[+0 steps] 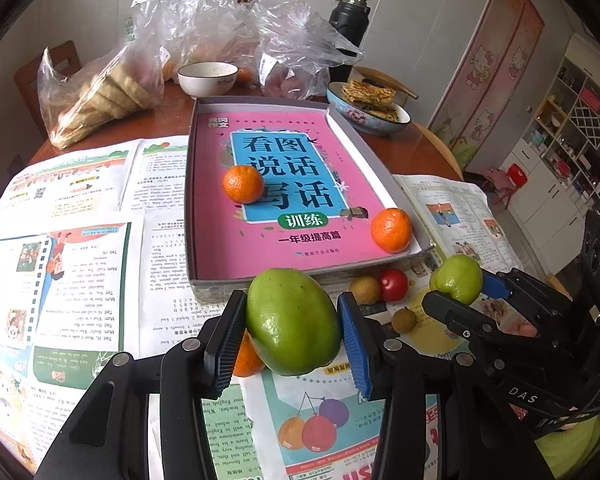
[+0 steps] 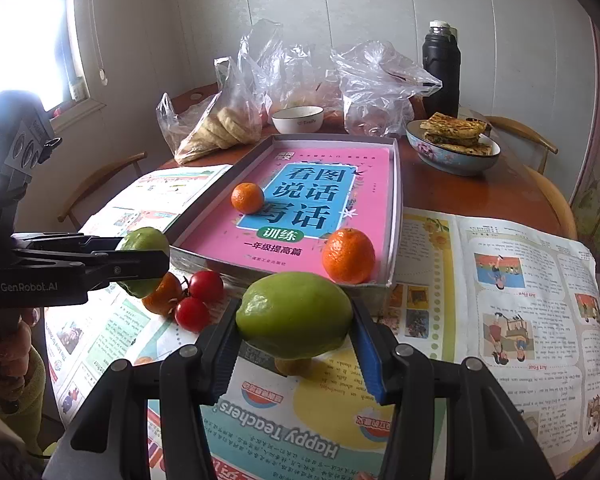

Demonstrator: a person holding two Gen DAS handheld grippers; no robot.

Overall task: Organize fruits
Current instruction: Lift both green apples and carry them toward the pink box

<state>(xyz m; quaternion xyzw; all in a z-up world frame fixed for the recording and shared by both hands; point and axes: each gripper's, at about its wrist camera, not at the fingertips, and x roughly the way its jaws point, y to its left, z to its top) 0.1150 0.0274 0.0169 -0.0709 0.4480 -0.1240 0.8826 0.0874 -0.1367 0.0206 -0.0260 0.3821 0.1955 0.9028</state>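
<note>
Two smooth, glossy green oval fruits were held above the newspaper-covered table, just in front of the shallow grey box (image 1: 364,136) with the pink book cover lining it; the left gripper (image 1: 296,336) pinched the first green fruit (image 1: 292,320) between its blue pads, and the right gripper (image 2: 296,332) pinched the second green fruit (image 2: 294,316) likewise, both angled downward toward the box; inside the box lay two round orange tangerines (image 1: 243,184), well apart; red cherry tomatoes (image 2: 206,285), another tangerine (image 2: 162,296) and small brown fruits (image 1: 365,290) lay on the spread newspapers (image 1: 80,272) just before the box's near wall; behind it stood a white bowl (image 1: 208,78), crumpled clear plastic bags (image 1: 112,80) and a black flask (image 1: 350,28).
</note>
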